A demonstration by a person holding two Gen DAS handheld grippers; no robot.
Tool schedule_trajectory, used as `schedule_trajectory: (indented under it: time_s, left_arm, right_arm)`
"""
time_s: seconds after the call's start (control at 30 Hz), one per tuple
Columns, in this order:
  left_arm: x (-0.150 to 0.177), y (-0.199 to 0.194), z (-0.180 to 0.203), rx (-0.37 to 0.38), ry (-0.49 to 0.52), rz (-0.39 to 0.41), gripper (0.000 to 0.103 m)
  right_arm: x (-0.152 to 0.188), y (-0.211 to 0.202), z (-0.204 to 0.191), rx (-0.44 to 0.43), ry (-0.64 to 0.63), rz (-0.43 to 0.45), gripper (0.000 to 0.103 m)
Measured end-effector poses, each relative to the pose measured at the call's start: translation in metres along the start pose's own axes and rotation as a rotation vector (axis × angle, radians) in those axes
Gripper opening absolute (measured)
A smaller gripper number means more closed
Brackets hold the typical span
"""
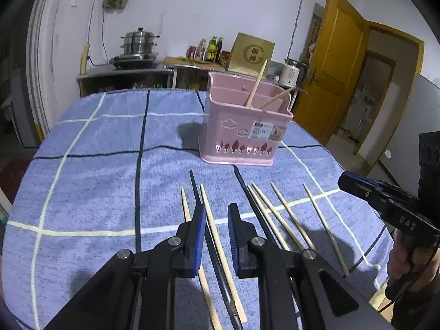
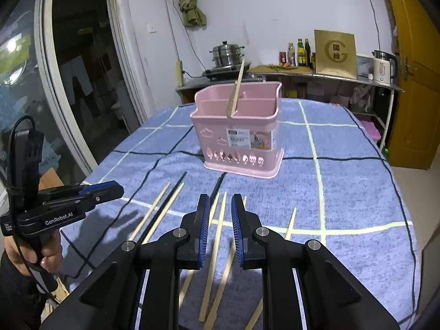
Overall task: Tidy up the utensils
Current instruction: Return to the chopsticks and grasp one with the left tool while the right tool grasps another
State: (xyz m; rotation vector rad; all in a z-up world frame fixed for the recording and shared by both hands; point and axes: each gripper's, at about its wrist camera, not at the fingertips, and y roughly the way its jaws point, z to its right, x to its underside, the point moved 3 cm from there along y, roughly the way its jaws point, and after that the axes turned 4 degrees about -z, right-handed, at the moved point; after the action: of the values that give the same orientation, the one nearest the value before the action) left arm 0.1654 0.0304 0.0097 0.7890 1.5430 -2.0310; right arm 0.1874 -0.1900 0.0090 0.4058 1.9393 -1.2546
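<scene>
A pink utensil holder (image 1: 244,126) (image 2: 239,134) stands on the blue checked cloth with two wooden chopsticks (image 1: 255,85) (image 2: 236,93) leaning inside it. Several wooden chopsticks (image 1: 286,214) (image 2: 217,236) and black chopsticks (image 1: 196,192) (image 2: 176,189) lie loose on the cloth in front of it. My left gripper (image 1: 216,214) is open, low over a wooden chopstick (image 1: 217,233) and a black one, holding nothing. My right gripper (image 2: 218,206) is open above the wooden chopsticks, empty; it also shows in the left wrist view (image 1: 385,200).
The blue cloth (image 1: 96,178) covers the table to its rounded edges. Behind stand a counter with a steel steamer pot (image 1: 139,45), bottles (image 2: 301,52), a gold box (image 2: 335,53) and a white kettle (image 2: 382,67). A yellow door (image 1: 338,63) is at the right.
</scene>
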Motion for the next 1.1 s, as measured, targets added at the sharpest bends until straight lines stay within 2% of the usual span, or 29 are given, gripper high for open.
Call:
schedule_trajectory:
  time_s: [0.2, 0.57, 1.1]
  left_arm:
    - [-0.001, 0.026, 0.001, 0.015, 0.003, -0.058, 0.016]
    - [-0.008, 0.074, 0.008, -0.007, 0.061, -0.147, 0.016]
    - [-0.016, 0.104, 0.002, -0.032, 0.070, -0.193, 0.016]
  right_arm:
    - [0.004, 0.020, 0.000, -0.002, -0.005, -0.050, 0.017]
    - [0.013, 0.061, 0.000, 0.009, -0.029, -0.167, 0.017]
    - [0.015, 0.100, -0.002, 0.024, -0.062, -0.267, 0.017]
